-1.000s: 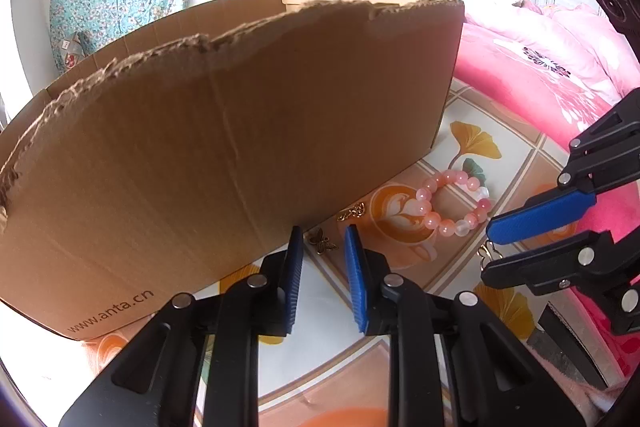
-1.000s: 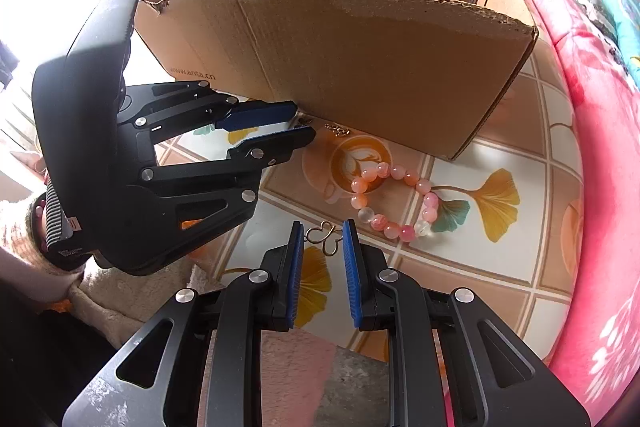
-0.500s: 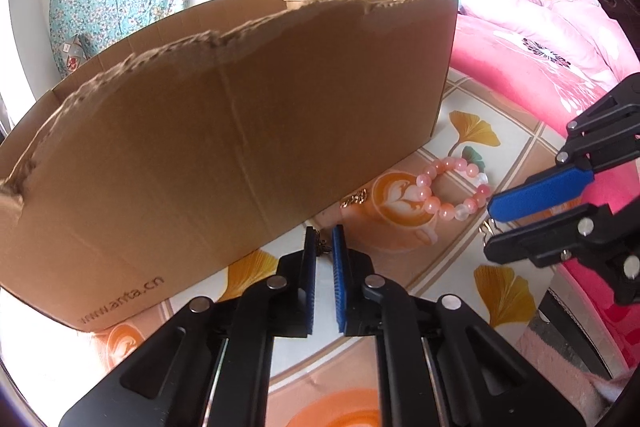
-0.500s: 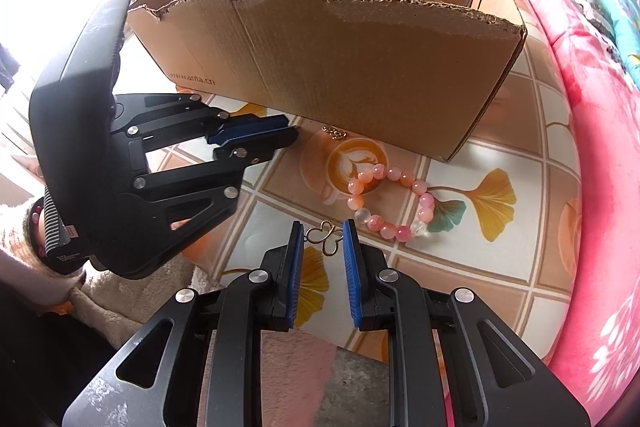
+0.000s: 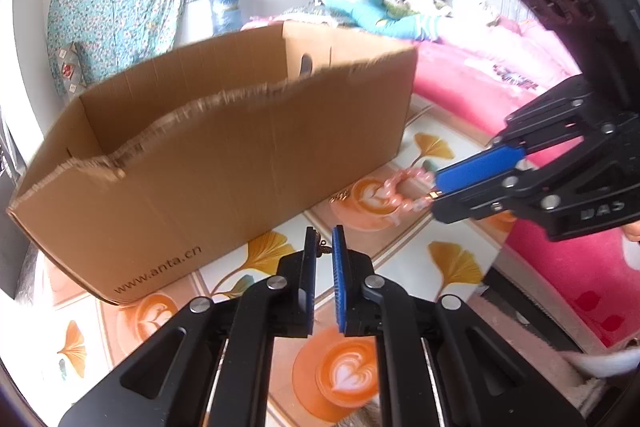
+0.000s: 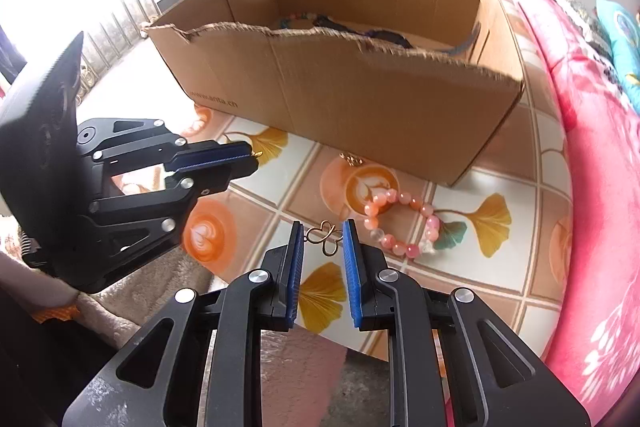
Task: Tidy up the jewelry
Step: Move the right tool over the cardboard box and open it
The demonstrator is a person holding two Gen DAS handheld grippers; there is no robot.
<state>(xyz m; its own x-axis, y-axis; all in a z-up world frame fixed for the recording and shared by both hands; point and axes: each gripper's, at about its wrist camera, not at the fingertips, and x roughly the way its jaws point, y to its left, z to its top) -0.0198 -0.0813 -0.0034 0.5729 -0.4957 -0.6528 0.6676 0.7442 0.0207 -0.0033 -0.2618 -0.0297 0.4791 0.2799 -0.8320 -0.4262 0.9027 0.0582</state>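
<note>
Left wrist view: your left gripper (image 5: 323,247) is clamped on a small gold charm (image 5: 322,248); cardboard box (image 5: 224,163) at 11 o'clock, pink bead bracelet (image 5: 404,187) at 2 o'clock. Right wrist view: your right gripper (image 6: 323,239) pinches a gold butterfly pendant (image 6: 325,235); bracelet (image 6: 404,223) at 3 o'clock, box (image 6: 340,83) at 12 o'clock holding beads.

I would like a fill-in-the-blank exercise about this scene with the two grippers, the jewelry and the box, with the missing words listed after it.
1. The right gripper holds a small ____-coloured wire ornament between its blue pads.
2. The pink bead bracelet lies on the patterned surface, ____ the cardboard box.
3. The left gripper is shut on a small ____ trinket.
4. The near wall of the box has a ____ upper edge.

Missing words: gold; outside; gold; torn
</note>
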